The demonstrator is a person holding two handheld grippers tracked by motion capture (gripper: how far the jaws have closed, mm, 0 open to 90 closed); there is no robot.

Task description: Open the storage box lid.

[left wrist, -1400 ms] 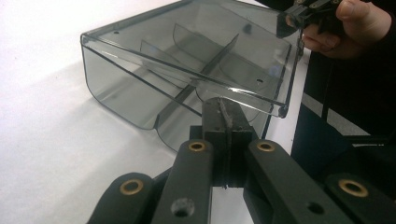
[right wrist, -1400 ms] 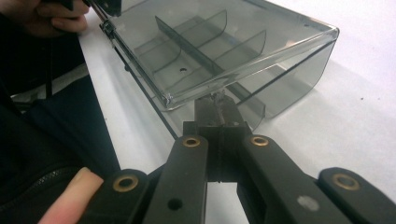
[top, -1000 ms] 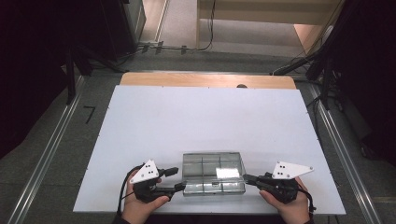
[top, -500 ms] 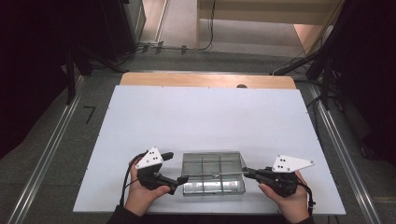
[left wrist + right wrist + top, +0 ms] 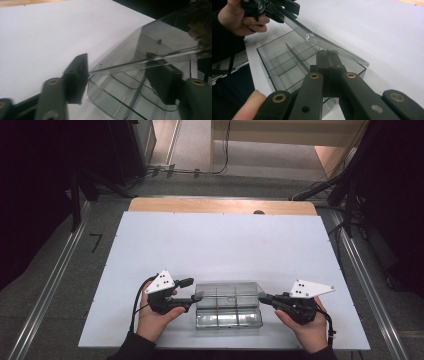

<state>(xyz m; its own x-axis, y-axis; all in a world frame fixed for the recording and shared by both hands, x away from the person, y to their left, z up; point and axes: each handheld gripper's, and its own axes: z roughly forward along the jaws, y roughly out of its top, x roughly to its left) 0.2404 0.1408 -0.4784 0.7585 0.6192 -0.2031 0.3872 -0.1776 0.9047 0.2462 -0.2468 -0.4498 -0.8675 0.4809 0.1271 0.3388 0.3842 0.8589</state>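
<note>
A clear plastic compartment box (image 5: 227,319) sits near the table's front edge, its hinged lid (image 5: 225,292) tilted up. My left gripper (image 5: 191,289) is at the box's left end with its jaws half apart; they have just been closing. In the left gripper view (image 5: 120,78) one pad (image 5: 77,75) touches the lid (image 5: 160,40) at its corner. The other pad (image 5: 162,82) sits under the raised edge, above the box (image 5: 117,92). My right gripper (image 5: 261,296) is shut, its tips (image 5: 327,53) against the box's right end under the lid (image 5: 324,42).
The white table (image 5: 220,245) stretches open beyond the box to a wooden strip (image 5: 222,206) at the far edge. Metal rails (image 5: 55,285) run along both sides. The person's other hand (image 5: 239,20) holds the left gripper (image 5: 272,7) at the box's far end.
The left gripper's jaws spread wide, then came partway together, and that hand shifted up and away from the front edge. The lid now stands tilted up. The right gripper has not moved.
</note>
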